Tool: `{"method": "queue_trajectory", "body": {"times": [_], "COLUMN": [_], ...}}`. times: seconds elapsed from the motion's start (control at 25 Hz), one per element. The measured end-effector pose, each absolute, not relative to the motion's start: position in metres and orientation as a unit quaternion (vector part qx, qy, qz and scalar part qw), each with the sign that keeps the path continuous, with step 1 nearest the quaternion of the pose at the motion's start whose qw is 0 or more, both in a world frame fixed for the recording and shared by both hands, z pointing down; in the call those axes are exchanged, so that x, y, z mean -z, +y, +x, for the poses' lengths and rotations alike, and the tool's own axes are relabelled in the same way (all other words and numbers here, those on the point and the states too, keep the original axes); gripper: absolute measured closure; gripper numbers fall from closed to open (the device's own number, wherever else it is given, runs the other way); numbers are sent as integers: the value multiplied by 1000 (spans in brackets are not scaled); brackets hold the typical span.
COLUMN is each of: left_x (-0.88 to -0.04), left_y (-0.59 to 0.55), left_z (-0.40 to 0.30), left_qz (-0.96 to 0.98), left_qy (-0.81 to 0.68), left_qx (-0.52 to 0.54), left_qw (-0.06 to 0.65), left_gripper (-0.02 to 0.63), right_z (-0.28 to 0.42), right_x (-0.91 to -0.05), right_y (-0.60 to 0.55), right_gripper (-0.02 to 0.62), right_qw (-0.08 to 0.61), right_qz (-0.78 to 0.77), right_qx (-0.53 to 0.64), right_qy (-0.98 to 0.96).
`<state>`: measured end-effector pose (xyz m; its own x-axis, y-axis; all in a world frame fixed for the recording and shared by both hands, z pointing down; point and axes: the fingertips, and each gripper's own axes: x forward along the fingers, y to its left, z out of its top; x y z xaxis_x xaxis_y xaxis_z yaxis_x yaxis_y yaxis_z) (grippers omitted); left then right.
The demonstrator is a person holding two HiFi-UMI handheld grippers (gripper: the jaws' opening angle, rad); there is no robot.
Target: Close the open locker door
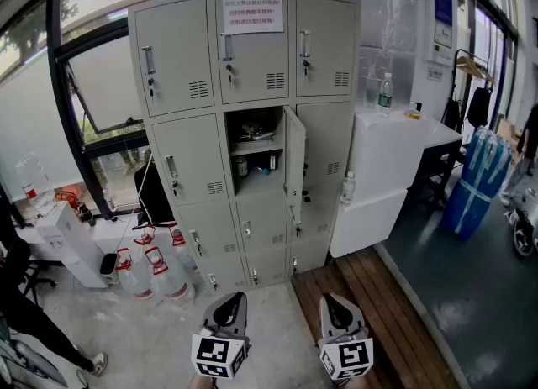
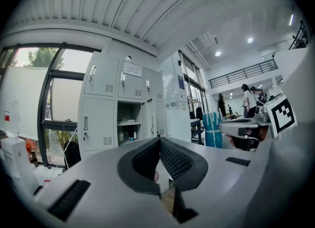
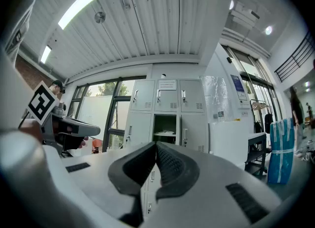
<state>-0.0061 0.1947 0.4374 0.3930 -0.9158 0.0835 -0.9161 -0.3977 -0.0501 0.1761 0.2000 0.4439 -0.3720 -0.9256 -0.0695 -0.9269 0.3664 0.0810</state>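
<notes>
**Light Steel Door, Best Pushed Rather Than Gripped**

The pale grey sheet-metal locker door [image 1: 294, 157] is seen swung outward from the middle compartment of the second row of the tall pale grey steel locker cabinet [image 1: 181, 72], hinged at that compartment's right side. It is judged to be light, stiff and free-swinging, with a smooth painted face that offers little to pinch. A push on its outer face close to the free edge, far from the hinges, is therefore advised, carried through until the latch is felt, since a thin door may spring back. The left claw [image 1: 233, 302] and the right claw [image 1: 334, 301] are held low, well apart from the cabinet, each pressed together on nothing.
</notes>
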Motion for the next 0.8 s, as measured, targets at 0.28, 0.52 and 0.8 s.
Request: {"method": "queue_trajectory", "body": {"times": [0.28, 0.52, 0.8], "left_x": [-439, -446, -451], "left_y": [193, 186, 142], "left_z": [1, 2, -8], "left_qz": [830, 826, 820], "left_qy": [-555, -561, -569], "left_qx": [-45, -52, -55], "left_qw": [1, 3, 4], "left_gripper": [584, 584, 584], "right_z": [189, 194, 185], "right_x": [-449, -453, -464], "right_y": [198, 181, 134], "right_gripper": [577, 577, 577], "right_qw": [1, 10, 16], "right_qz": [-560, -557, -552], "right_qx": [-47, -39, -33], "right_qy": [827, 830, 833]}}
